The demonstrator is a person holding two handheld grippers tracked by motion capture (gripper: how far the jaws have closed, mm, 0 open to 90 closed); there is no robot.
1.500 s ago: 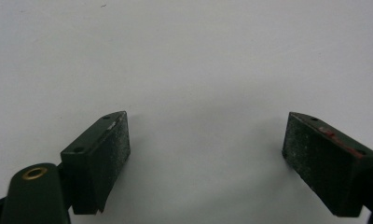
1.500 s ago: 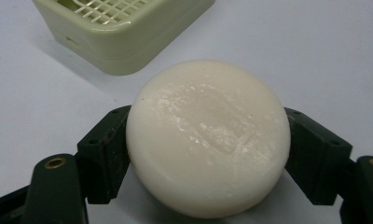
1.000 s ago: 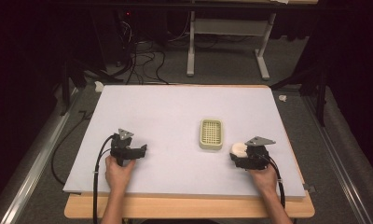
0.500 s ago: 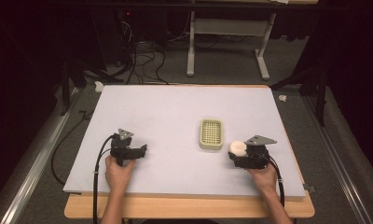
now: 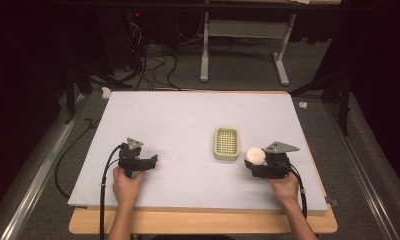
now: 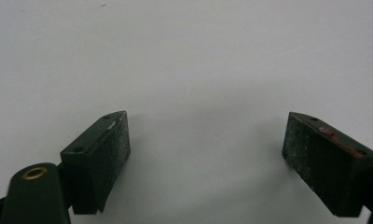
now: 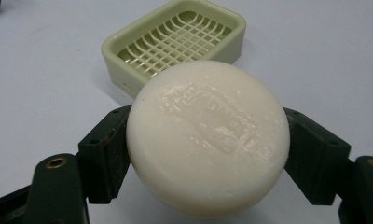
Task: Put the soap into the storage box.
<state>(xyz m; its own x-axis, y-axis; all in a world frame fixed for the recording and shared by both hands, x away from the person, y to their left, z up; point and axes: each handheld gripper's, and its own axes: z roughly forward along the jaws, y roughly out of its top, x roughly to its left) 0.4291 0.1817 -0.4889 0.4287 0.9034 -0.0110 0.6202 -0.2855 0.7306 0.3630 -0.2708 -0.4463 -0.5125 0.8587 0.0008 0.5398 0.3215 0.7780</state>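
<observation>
Two tools are at work, one in each hand. The right tool (image 5: 258,162) has its jaws clamped on the sides of one round white bar of soap (image 7: 208,137), held just clear of the bench (image 5: 178,125) at its near right. In the right gripper view the soap bulges between the two black pads, with one pale green soap dish (image 7: 175,39) lying beyond it, its slatted grid bare. From above, that soap (image 5: 254,156) sits just beside the dish (image 5: 226,143), at its near right corner; whether the two touch cannot be told. The right hand (image 5: 283,186) grips the tool from behind, the forearm coming in from the bottom edge.

The left tool (image 5: 150,161) rests low at the near left of the bench, well apart from the dish, its jaws spread wide with only bare white surface between them in the left gripper view. The left hand (image 5: 127,184) wraps its rear, and a black cable (image 5: 104,180) loops away from it.

Compared with a second ago, the right tool and its soap have crept slightly toward the dish; the left tool has kept its place.
</observation>
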